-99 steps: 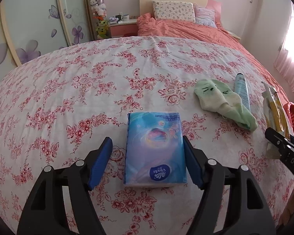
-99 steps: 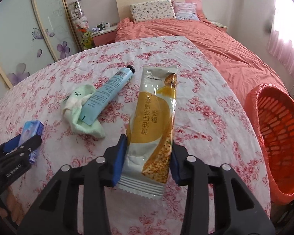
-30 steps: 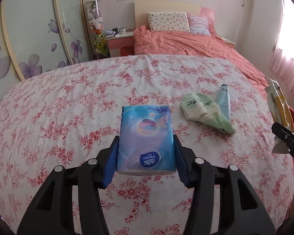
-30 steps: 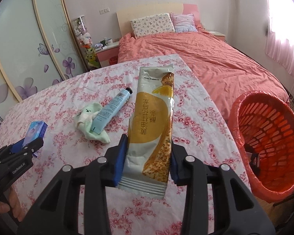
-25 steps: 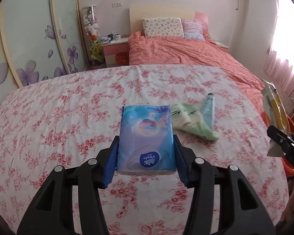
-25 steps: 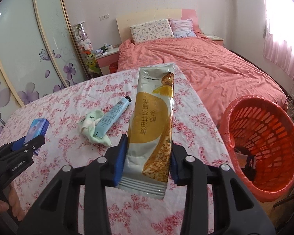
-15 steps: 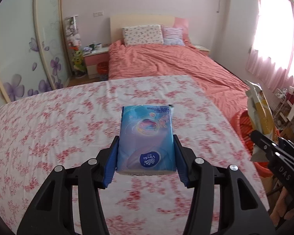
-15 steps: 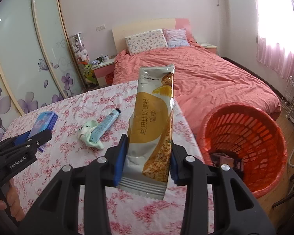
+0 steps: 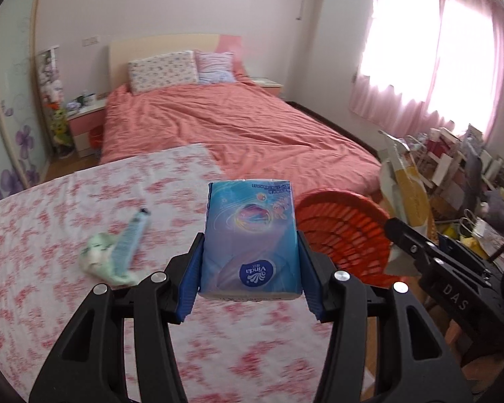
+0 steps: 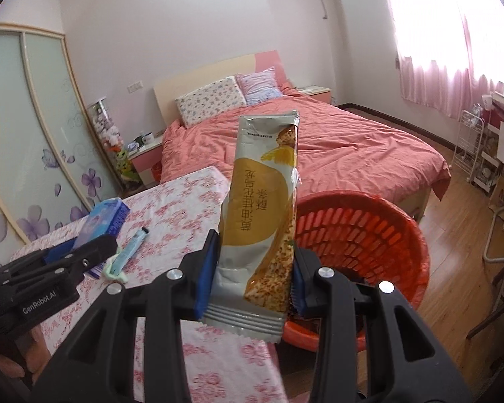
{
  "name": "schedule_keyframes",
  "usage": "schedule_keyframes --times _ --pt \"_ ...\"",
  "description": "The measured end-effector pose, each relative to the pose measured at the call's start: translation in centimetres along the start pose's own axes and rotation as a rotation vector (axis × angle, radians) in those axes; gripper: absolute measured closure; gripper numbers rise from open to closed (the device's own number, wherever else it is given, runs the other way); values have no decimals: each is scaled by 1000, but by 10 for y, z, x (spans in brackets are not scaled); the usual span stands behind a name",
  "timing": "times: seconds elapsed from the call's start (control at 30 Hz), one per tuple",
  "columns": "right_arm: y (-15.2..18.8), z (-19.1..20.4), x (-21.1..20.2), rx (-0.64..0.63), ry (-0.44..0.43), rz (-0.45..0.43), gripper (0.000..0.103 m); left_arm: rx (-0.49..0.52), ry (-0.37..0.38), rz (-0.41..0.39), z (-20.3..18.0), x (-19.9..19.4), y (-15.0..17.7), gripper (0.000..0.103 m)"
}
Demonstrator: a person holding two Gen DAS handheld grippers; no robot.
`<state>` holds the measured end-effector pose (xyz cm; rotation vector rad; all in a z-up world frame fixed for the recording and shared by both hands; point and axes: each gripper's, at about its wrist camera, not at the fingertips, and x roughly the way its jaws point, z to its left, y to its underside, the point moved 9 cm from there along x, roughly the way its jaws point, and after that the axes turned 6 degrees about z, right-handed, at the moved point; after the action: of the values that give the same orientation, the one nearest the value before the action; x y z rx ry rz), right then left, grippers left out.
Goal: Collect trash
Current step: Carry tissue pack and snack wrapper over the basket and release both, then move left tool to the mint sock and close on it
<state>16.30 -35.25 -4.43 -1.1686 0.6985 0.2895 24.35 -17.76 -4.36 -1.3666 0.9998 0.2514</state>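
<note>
Wrapper [image 10: 263, 215] light, crinkly, slippery; clamped low in right gripper [image 10: 252, 285], over near rim of basket [image 10: 403, 235] | tissue pack [image 9: 250, 235] soft, light; squeezed at sides by left gripper [image 9: 250, 277], above table [image 9: 50, 268] | left behind: one tube [image 9: 131, 238], one sock [image 9: 99, 260]

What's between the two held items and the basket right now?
Nothing visible. The left gripper holds the tissue pack and the right gripper the snack wrapper, both in the air near the orange basket, whose open mouth is unobstructed. The tube and sock lie aside.
</note>
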Motion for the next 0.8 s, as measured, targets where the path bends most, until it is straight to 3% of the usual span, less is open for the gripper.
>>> schedule_keyframes --times 0.2,0.43,0.53,0.63,0.8 --pt "-9 -47 5 50 26 -12 65 62 93 22 -54 33 -10 51" --pt "-14 -83 31 81 51 2 64 96 138 86 -85 79 -11 50" --pt "-11 -96 47 94 70 18 60 85 120 112 -81 93 -8 42" --pt "-3 -104 62 105 90 44 49 66 94 129 -72 99 -3 33" --pt "12 -103 74 96 119 68 36 49 -18 133 -38 94 11 25"
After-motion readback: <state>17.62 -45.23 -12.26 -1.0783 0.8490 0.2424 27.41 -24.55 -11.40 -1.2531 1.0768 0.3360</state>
